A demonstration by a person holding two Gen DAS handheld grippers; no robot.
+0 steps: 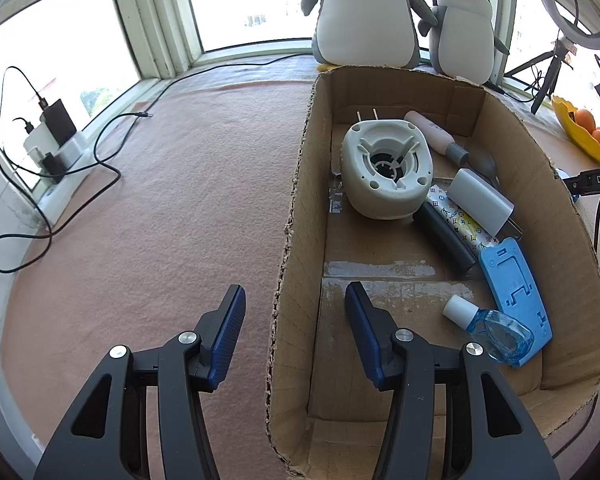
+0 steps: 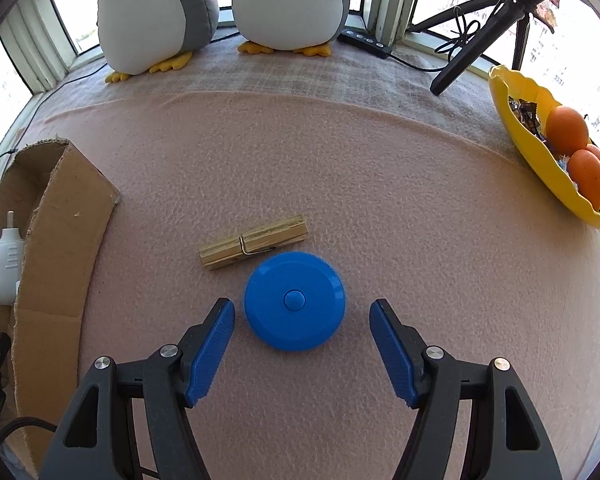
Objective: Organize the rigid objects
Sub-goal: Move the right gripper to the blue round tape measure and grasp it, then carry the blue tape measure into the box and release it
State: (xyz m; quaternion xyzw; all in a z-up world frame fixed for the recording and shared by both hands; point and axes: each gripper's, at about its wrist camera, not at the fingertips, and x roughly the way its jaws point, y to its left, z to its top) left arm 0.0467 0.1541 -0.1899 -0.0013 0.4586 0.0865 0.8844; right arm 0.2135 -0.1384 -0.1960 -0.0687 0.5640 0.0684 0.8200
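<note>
Target is the blue round tape measure (image 2: pixel 295 300), flat on the pink felt desk (image 2: pixel 380 200), dead ahead of the right gripper (image 2: pixel 302 316), sitting between its spread, empty jaws but touching neither. Round, so no long axis. Wooden clothespin (image 2: pixel 253 247) lies just beyond it, long axis crosswise to the fingers. Right gripper is nearer. Left gripper (image 1: pixel 295 300), also wide open and empty, straddles the left wall of the cardboard box (image 1: pixel 300 184), which stands left of the tape measure. Readable text: only "DAS" on a black part (image 1: pixel 594 180) past the box.
</note>
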